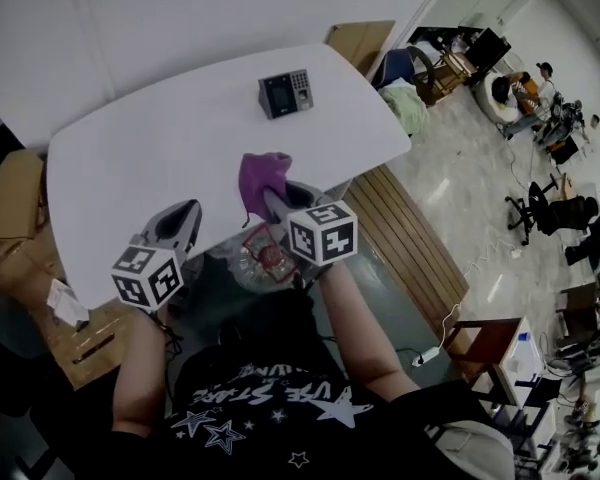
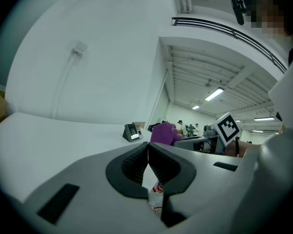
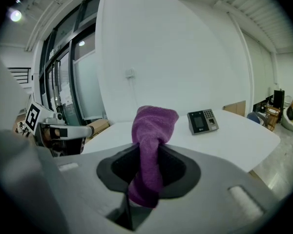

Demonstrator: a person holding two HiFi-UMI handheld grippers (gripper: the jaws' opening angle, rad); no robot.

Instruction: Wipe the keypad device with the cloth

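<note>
The keypad device (image 1: 285,93) sits near the far edge of the white table (image 1: 160,138), well apart from both grippers. Its long axis runs across the table, its sloped face turned back toward the person, with the screen to the left and the keys to the right. The right gripper (image 3: 147,149) pinches a bunched purple cloth (image 3: 154,130), which stands upright with its long axis vertical. Only the right gripper view shows the cloth's tail hanging below the jaws; the head view shows just the tuft on top. The left gripper (image 2: 147,152) hovers over the near table edge. Its own view shows the ribbed pads pressed together on nothing, which the head view cannot settle.
</note>
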